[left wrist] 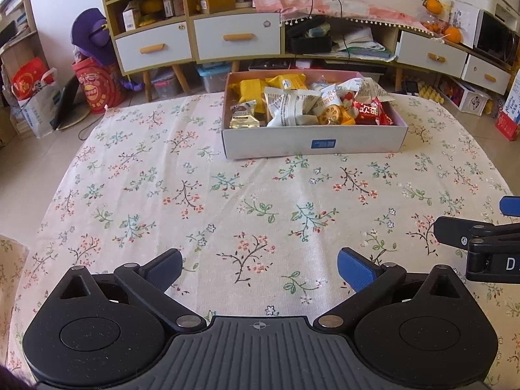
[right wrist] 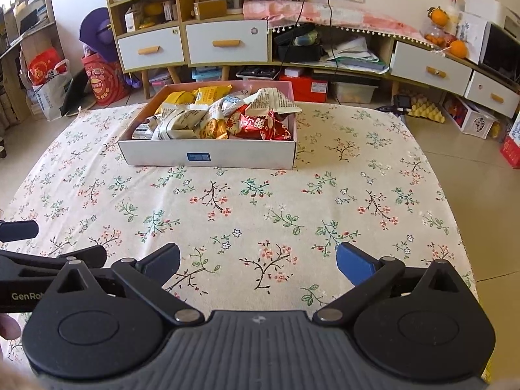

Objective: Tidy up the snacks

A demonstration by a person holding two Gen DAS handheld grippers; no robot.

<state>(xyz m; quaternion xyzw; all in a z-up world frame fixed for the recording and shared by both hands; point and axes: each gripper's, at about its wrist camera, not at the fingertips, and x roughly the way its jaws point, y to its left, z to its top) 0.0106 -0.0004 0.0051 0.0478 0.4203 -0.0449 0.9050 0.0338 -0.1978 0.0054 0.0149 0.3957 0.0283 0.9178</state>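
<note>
Two grippers, the left gripper (left wrist: pixel 259 268) and the right gripper (right wrist: pixel 258 265), hang low in the frame, fingers wide, holding nothing. Snack packets (left wrist: pixel 292 105) heap high in the cardboard box (left wrist: pixel 312 144) at upper middle; a clumsy poke could spill them onto the flowery tablecloth (left wrist: pixel 195 195).

Bright, even daylight, sharp focus, heavy fisheye bending

Straight furniture curves toward dark vignetted corners; the tablecloth (left wrist: pixel 227 178) shows soft sheen, and the snack box (right wrist: pixel 208 154) casts only faint shadow.
</note>
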